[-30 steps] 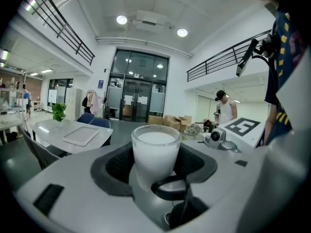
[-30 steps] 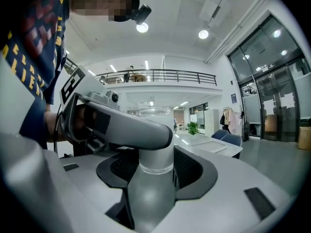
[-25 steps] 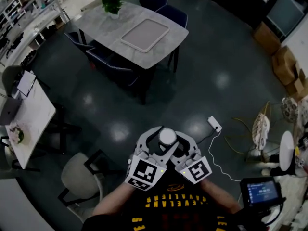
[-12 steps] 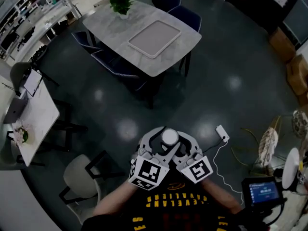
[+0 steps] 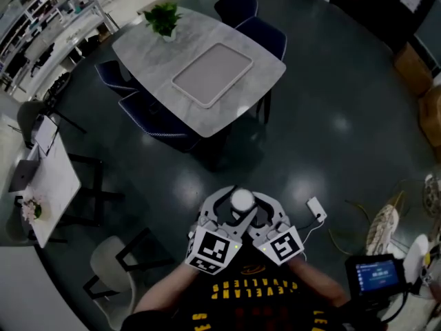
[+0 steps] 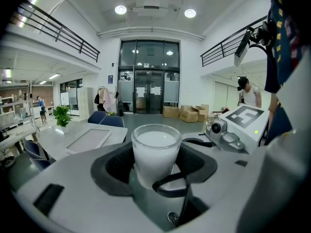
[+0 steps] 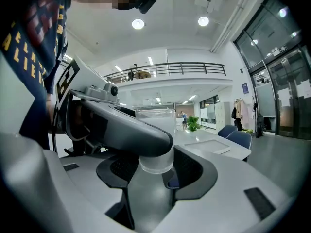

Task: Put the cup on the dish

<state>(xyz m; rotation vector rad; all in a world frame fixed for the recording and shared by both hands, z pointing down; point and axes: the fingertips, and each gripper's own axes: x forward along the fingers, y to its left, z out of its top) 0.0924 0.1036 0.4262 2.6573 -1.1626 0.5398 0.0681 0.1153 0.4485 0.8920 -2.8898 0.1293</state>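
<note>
- Frosted glass cup (image 6: 154,149) is held upright between the two grippers, close in front of the person's torso and above a dark, glossy floor (image 5: 324,116).
- Left gripper (image 5: 231,209): its jaws are closed round the cup. In the left gripper view the cup is seated in the hollow between the dark pads (image 6: 114,166), rim uppermost, white inside.
- Right gripper (image 5: 256,209): its jaws are closed on the same cup from the other side. In the right gripper view only the cup's base is seen between the pads; the upper part is covered by the left gripper's jaw, which crosses in front.
- Both grippers are pressed side by side, with their marker cubes (image 5: 209,248) turned toward the head camera.
- Grey stone-look table (image 5: 151,47) is noted farther ahead, well apart from the cup. A pale rectangular tray (image 5: 212,74) lies on it, and a potted plant (image 5: 163,19) stands near its far corner.
- Dark blue chairs (image 5: 260,34) are drawn up round that table.
- White power strip (image 5: 316,209) lies on the floor near the right gripper, a cable trailing from it.
- Small lit screen (image 5: 375,276) is seen at lower right.
- Second pale table (image 5: 52,178) is seen at the left edge, with a white chair (image 5: 110,264) below it.
</note>
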